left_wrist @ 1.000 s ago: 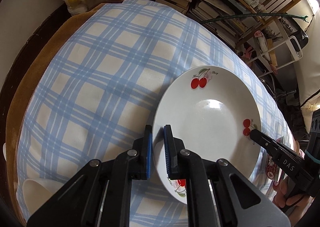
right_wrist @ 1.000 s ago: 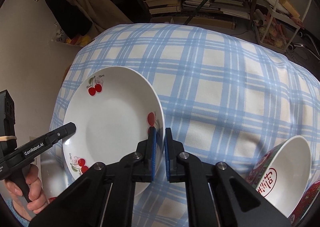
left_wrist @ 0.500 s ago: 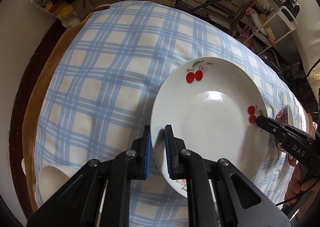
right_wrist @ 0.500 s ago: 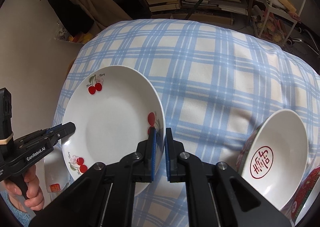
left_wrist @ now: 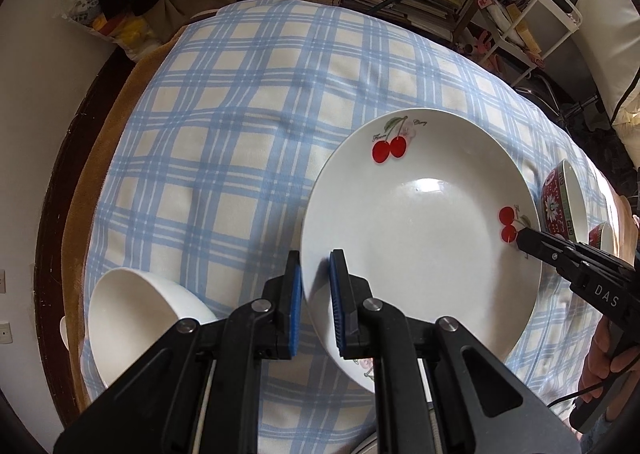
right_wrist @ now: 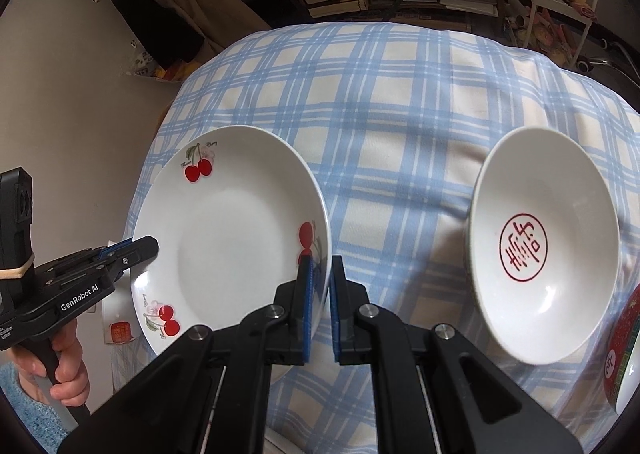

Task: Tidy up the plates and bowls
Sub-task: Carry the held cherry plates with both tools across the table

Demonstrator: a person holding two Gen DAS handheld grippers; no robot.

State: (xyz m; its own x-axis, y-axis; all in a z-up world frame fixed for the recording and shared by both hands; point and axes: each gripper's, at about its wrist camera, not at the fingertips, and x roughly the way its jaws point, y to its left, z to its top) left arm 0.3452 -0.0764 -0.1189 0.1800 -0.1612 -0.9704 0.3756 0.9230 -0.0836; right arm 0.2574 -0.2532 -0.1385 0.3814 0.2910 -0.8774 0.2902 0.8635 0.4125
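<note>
Left wrist view: a plain white bowl [left_wrist: 136,318] sits tipped at the checked cloth's [left_wrist: 240,126] near-left edge; a glossy round cherry plate [left_wrist: 420,238], face up, hangs above the cloth, clamped at opposite rims by the left gripper [left_wrist: 316,294] and right gripper [right_wrist: 320,294], both steeply down-pointing. Rightmost stands a red-patterned bowl [right_wrist: 544,254].
</note>
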